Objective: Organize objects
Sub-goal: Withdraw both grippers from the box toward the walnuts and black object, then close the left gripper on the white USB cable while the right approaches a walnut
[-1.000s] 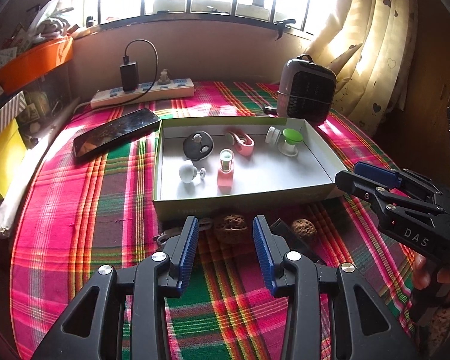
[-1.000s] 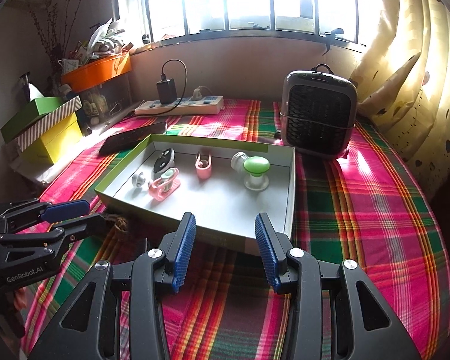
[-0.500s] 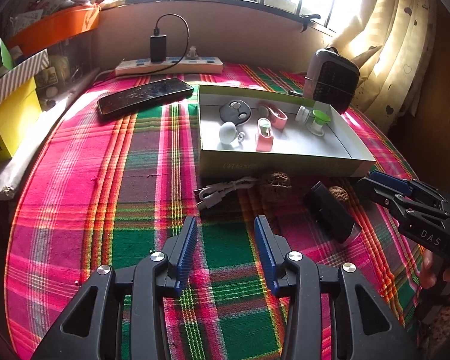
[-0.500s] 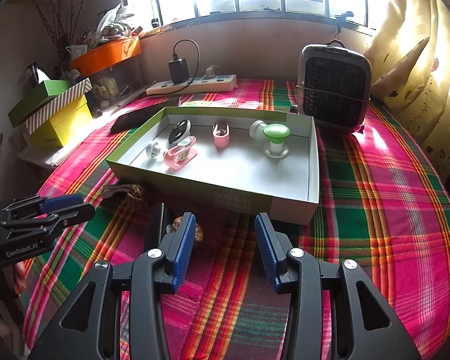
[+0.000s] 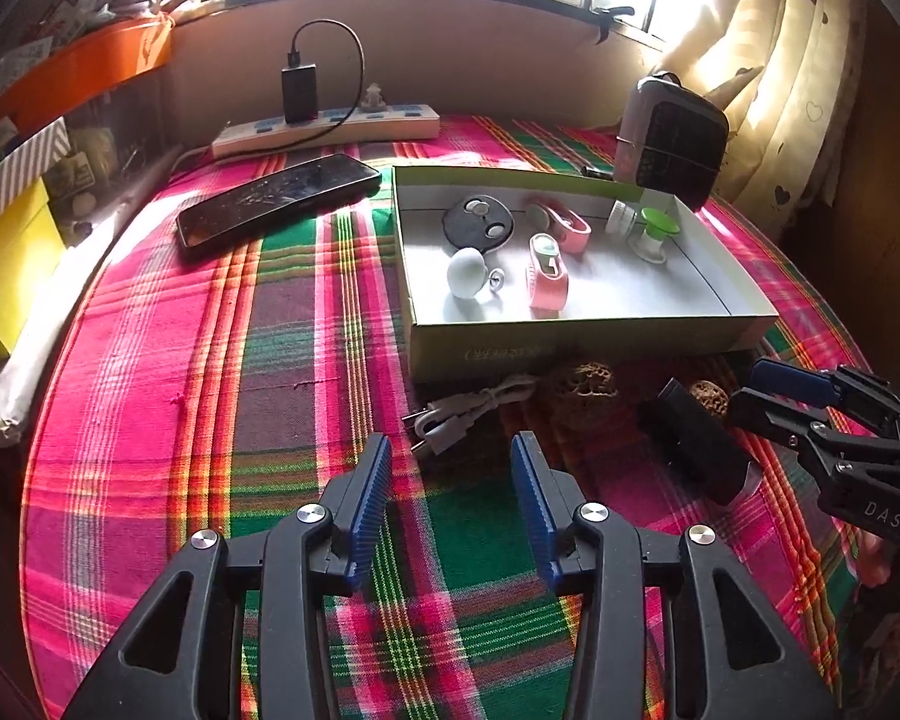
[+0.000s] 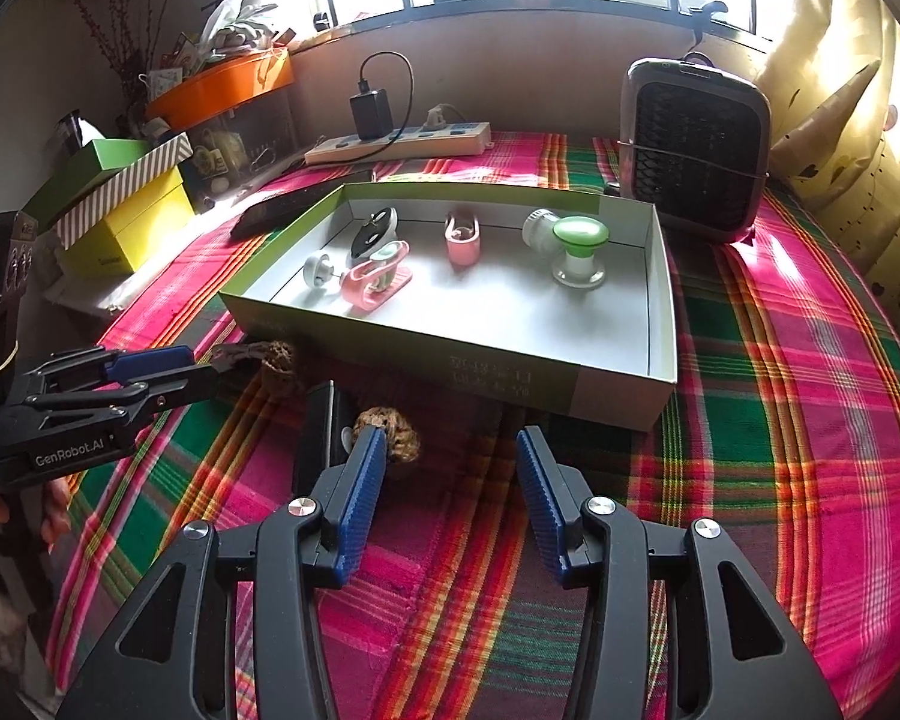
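my left claw (image 5: 450, 480) hangs with its fingers apart and empty above the plaid table (image 5: 210, 360), and my right claw (image 6: 450, 474) is likewise apart and empty. the white cable (image 5: 468, 411), two walnuts (image 5: 585, 381) and black case (image 5: 696, 450) lie just before the box (image 5: 570, 348).

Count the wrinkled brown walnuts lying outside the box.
2. One walnut lies against the box's front wall beside the white cable. The other walnut sits further right, just behind the black device. More may be hidden behind the box.
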### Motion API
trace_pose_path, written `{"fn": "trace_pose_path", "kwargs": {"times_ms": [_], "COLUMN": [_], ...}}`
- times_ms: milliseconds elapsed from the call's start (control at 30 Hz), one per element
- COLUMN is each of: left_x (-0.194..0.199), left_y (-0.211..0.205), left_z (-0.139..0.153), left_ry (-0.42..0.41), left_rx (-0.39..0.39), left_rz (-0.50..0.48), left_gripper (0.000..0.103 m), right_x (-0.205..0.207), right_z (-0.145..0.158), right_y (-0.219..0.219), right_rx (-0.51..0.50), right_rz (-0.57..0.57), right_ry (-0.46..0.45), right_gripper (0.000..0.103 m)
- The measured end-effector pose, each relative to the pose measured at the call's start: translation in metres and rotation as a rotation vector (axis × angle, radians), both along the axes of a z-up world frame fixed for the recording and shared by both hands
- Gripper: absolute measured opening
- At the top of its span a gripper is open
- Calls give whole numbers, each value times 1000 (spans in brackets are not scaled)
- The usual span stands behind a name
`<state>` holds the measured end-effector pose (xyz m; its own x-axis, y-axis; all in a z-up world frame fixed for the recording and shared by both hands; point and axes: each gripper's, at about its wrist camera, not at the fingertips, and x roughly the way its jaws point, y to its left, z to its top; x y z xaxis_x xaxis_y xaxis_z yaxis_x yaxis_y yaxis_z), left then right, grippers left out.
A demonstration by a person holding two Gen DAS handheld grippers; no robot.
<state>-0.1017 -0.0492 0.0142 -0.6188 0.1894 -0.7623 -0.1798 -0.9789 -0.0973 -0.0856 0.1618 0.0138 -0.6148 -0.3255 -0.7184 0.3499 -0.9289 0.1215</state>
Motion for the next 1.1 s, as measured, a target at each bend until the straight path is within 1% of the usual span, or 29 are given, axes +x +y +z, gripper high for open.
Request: {"fn": "trace_pose_path", "kwargs": {"times_ms": [267,467,700,833,967,1100], "left_x": [-12,-16,-21,-18,-11,-4], "left_y": [4,8,11,13,17,22], "left_z": [-3,-8,-7,-7,-6,-6], "left_ry": [3,-8,-2,-2,-5,-1], "left_rx": [-51,-69,-84,-74,-34,-47], "left_rz": [-50,-85,-101,-126,-169,-189], "left_gripper": [42,42,42,42,42,42], "right_x": [-1,-4,-10,-14,-14,-13], "right_z": [-1,-3,-9,-13,-13,-13], "right_y": [-7,-14,-22,-19,-16,-14], "right_rx": [0,15,39,49,48,54], "right_rz": [39,67,80,61,47,34], "right_ry": [-9,-16,-35,-53,-53,-52], "right_gripper": [47,47,47,47,47,47]}}
